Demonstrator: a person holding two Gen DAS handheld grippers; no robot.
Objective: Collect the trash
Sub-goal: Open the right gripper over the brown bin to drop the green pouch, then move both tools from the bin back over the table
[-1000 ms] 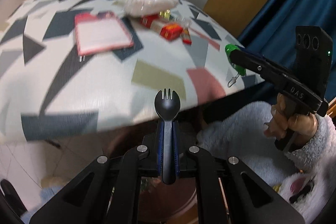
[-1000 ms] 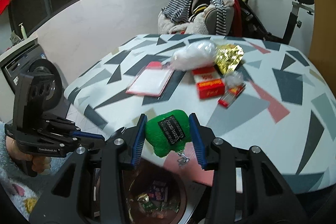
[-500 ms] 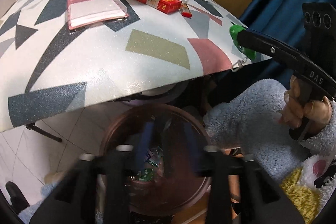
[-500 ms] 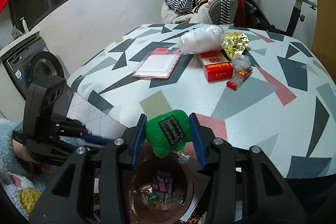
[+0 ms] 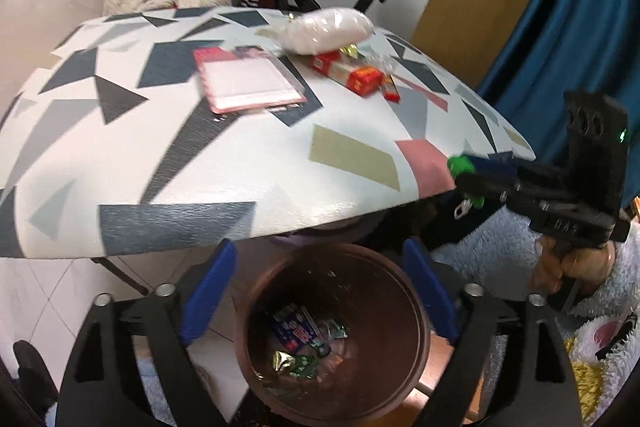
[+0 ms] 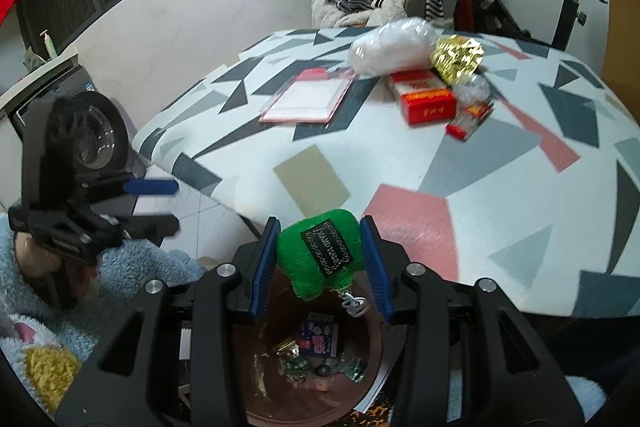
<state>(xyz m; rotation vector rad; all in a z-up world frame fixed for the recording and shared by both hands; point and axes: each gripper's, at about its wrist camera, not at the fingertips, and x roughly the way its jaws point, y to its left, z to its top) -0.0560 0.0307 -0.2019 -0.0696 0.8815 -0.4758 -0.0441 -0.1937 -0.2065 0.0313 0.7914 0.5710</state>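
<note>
A: Can't read the wrappers down in the round brown plastic bin, too blurry.

B: Same. Both hands are angled down over it, by the table edge. Left tongs just opened wide, nothing between them. Right tongs are clamped on a fuzzy green plush keychain right above the bin.

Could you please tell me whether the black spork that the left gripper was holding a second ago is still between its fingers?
No. The left gripper has just been opening, its jaws now wide with nothing between them, above the brown bin under the table edge.
</note>
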